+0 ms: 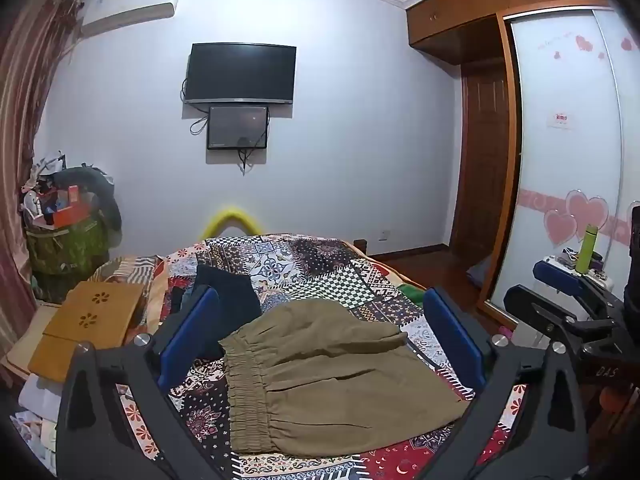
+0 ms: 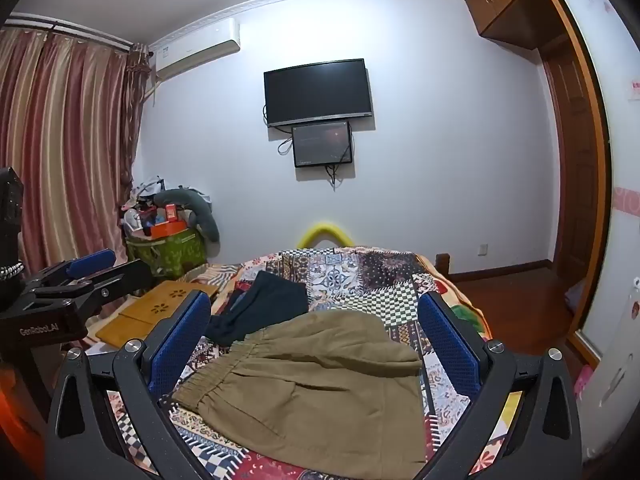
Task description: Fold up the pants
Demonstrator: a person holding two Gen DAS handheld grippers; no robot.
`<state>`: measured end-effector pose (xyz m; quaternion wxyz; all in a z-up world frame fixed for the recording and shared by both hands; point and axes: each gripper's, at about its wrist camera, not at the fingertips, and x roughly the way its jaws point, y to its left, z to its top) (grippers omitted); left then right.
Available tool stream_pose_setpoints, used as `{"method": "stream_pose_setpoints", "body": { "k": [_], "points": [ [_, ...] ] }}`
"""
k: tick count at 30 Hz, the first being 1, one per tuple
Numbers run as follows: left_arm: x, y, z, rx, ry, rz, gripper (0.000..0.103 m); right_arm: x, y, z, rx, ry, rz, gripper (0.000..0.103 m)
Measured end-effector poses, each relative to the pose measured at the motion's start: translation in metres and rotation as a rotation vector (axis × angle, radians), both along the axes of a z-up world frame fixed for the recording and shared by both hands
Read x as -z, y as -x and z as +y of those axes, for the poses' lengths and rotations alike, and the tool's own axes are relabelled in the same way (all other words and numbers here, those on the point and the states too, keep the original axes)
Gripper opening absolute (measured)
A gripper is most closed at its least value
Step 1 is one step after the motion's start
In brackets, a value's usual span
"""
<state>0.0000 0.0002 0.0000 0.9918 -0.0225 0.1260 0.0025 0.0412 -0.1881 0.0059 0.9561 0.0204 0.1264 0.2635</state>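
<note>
The olive pants (image 1: 332, 376) lie folded on the near part of the patchwork bedspread (image 1: 320, 268), elastic waistband toward the left. The left gripper (image 1: 320, 344) hovers above them with its blue pads spread wide, pinching nothing. The right gripper (image 2: 316, 356) hangs beside it, jaws likewise spread and empty. A dark garment (image 2: 264, 304) lies just beyond the pants, to the far left, near a wooden tray (image 2: 160, 308).
</note>
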Motion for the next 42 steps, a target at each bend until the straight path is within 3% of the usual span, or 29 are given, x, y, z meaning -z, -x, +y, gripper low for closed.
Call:
{"method": "stream_pose_setpoints", "body": {
  "k": [14,20,42],
  "points": [
    [-0.006,0.012,0.001,0.002,-0.01,0.007,0.103,0.002,-0.003,0.0,0.003,0.003,0.01,0.103],
    [0.009,-0.004,0.002,-0.003,0.002,0.02,0.103,0.003,-0.001,-0.002,0.004,0.005,0.013,0.103],
    [0.007,-0.005,0.0,-0.013,-0.007,0.018,0.103,0.011,-0.004,0.0,0.006,-0.003,0.018,0.103]
  ]
}}
